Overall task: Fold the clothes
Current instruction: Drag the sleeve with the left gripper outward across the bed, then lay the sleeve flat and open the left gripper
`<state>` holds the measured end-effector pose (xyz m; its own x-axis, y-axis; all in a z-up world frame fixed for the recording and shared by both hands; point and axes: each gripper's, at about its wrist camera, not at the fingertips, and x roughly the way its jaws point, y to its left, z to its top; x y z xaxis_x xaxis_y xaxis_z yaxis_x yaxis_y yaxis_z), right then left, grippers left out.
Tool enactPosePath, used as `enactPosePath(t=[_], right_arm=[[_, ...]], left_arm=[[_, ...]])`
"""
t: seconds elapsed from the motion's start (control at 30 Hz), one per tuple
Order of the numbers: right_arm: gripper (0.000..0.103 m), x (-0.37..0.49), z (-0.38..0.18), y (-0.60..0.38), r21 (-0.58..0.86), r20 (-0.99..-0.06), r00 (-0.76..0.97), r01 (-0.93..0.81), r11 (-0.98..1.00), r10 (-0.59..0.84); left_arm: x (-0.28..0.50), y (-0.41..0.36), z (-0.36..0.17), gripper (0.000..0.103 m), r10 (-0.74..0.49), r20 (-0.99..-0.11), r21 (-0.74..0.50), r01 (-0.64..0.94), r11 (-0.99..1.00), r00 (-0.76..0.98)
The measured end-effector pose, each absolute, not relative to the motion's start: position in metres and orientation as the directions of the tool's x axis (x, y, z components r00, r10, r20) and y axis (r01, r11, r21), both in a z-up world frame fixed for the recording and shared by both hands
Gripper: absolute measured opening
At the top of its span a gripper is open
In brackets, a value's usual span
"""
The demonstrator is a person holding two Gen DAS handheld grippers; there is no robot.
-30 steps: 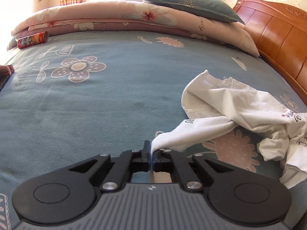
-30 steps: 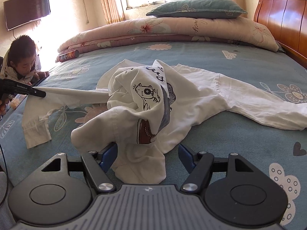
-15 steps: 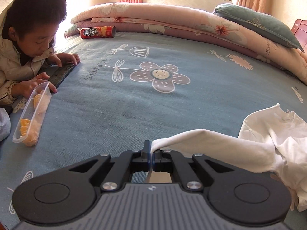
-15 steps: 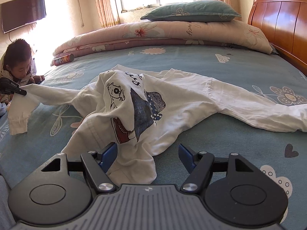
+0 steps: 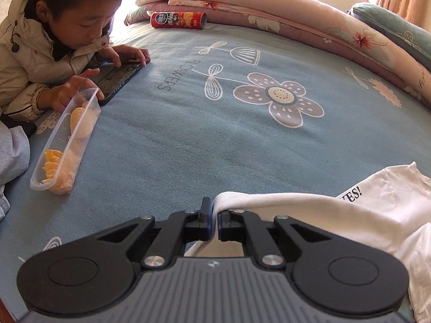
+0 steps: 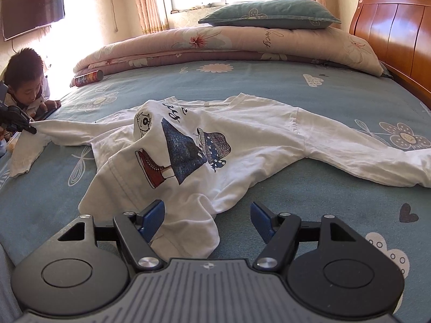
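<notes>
Bedspread holds a clear tray of chips.

White shirt with blue, red cartoon print; blue-grey sheet with flower motifs; pink floral quilt; teal pillow; red can.

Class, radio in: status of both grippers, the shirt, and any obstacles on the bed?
Left gripper opening, sleeve cloth between its jaws. Right gripper open over the hem. White shirt spread, crumpled. Snack tray and a person near the left sleeve.
</notes>
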<state>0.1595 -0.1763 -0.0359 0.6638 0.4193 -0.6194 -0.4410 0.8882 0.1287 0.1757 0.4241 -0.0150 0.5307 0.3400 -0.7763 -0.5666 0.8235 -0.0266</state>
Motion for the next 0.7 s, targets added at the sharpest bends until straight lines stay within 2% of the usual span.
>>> enactPosePath(t=[0.03, 0.17, 0.27, 0.37, 0.47, 0.53, 0.63, 0.7], right_arm=[[0.076, 0.159, -0.036, -0.176, 0.126, -0.62, 0.663, -0.442, 0.888, 0.418], [0.076, 0.161, -0.036, -0.174, 0.135, -0.624, 0.657, -0.443, 0.887, 0.423], [0.076, 0.159, -0.037, -0.168, 0.138, -0.627, 0.647, -0.455, 0.88, 0.433], [0.076, 0.156, -0.037, -0.161, 0.132, -0.628, 0.642, -0.469, 0.873, 0.44], [0.076, 0.152, -0.034, -0.157, 0.122, -0.625, 0.641, -0.483, 0.867, 0.445], [0.076, 0.15, -0.031, -0.157, 0.107, -0.622, 0.647, -0.486, 0.867, 0.44], [0.078, 0.15, -0.028, -0.16, 0.106, -0.619, 0.656, -0.476, 0.873, 0.433], [0.078, 0.151, -0.028, -0.162, 0.113, -0.618, 0.658, -0.467, 0.877, 0.43]], left_arm=[[0.173, 0.425, -0.014, 0.011, 0.343, -0.771, -0.029, -0.567, 0.823, 0.537], [0.156, 0.434, -0.002, 0.038, 0.356, -0.739, -0.05, -0.573, 0.818, 0.572], [0.153, 0.442, 0.01, 0.046, 0.343, -0.727, -0.08, -0.569, 0.819, 0.595], [0.155, 0.448, 0.017, 0.047, 0.316, -0.723, -0.118, -0.561, 0.819, 0.614], [0.162, 0.459, 0.009, 0.053, 0.248, -0.774, -0.16, -0.56, 0.813, 0.582], [0.166, 0.458, 0.0, 0.053, 0.288, -0.814, -0.068, -0.576, 0.815, 0.504], [0.166, 0.443, -0.011, 0.053, 0.343, -0.834, 0.093, -0.502, 0.86, 0.432], [0.153, 0.438, -0.01, 0.054, 0.32, -0.815, 0.056, -0.483, 0.874, 0.483]])
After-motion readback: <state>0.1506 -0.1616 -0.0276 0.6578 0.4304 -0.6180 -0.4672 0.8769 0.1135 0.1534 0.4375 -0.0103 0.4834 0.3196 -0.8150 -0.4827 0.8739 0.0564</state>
